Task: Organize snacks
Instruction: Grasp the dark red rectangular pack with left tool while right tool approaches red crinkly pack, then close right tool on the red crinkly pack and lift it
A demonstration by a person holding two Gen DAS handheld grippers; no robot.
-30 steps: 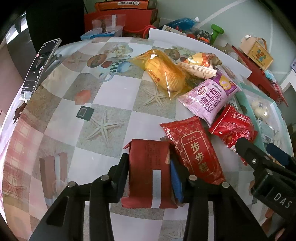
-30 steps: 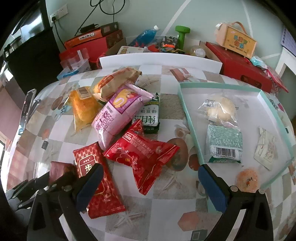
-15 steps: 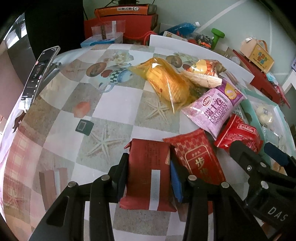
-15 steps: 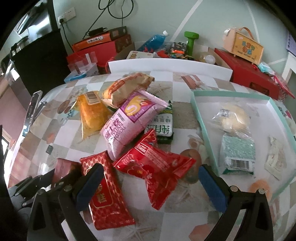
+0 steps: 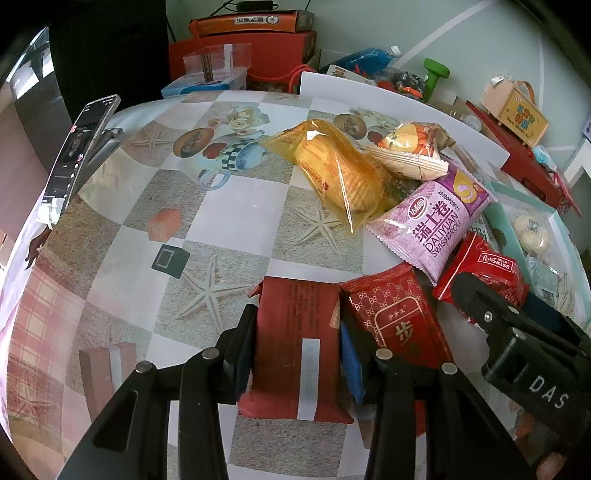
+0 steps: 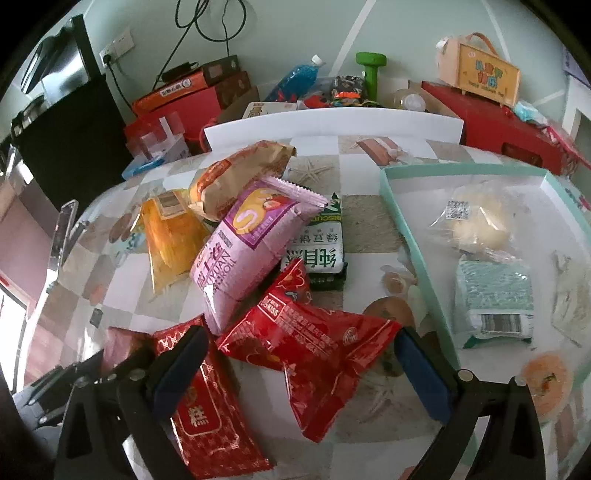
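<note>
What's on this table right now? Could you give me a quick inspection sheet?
Surface: table with a checked starfish-print cover.
Job's things: dark red packet, red patterned packet, red Kiss packet, purple Swiss roll packet, yellow cake packet; teal tray holds wrapped snacks.
Clutter: phone on stand.
Grippers: left gripper shut on the dark red packet; right gripper open over the red Kiss packet.
Cables: black cable on wall.
Surroundings: red boxes, green dumbbell.

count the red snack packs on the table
3: a dark red pack in the left tongs, a patterned pack beside it, a Kiss pack between the open right tongs. Others may be hidden.
</note>
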